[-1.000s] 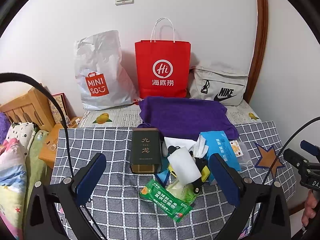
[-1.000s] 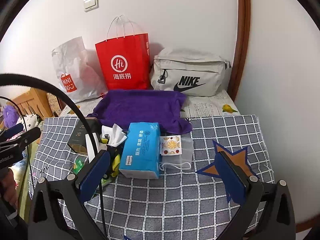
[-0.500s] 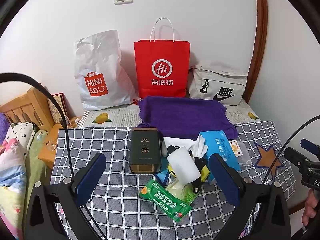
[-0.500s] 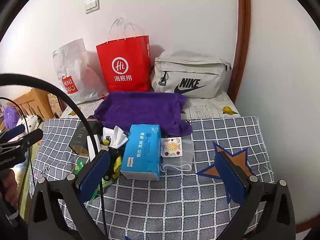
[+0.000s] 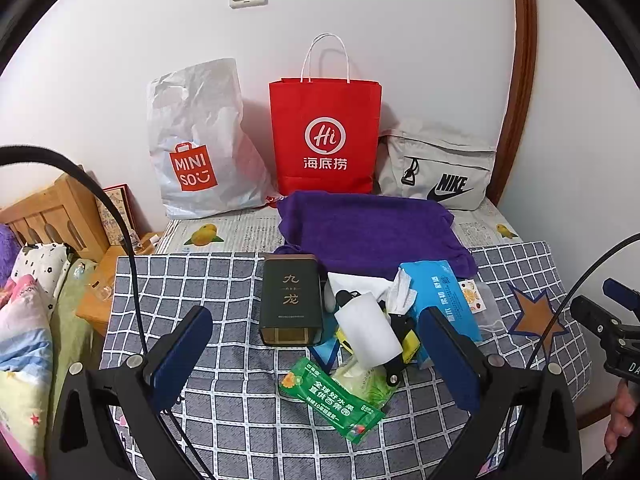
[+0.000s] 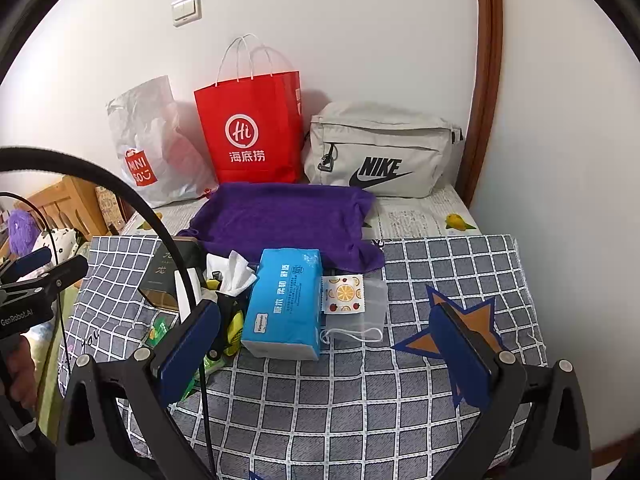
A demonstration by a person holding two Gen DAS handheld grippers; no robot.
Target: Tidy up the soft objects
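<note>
The white plastic bag (image 5: pixel 196 140) carries an orange shopping-bag logo reading "MINI SO" with a smile. The red paper bag (image 5: pixel 325 136) shows a white circle with "Hi" and the characters "海底捞" below it. The grey pouch (image 6: pixel 382 150) bears "NIKE" over a black swoosh. The dark box (image 5: pixel 291 298) has "九龙" in gold down its top. The green packet (image 5: pixel 332 400) has white Chinese print with a "10" in it. The blue tissue pack (image 6: pixel 286 300) has white characters too small to make out. The clamp (image 6: pixel 24 304) at the left edge of the right wrist view reads "GenRobot.AI".

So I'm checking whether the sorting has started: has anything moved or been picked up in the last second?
Nothing visibly changed. The left gripper and right gripper are open and empty above the table, and the blue tissue pack and purple towel lie untouched.
</note>
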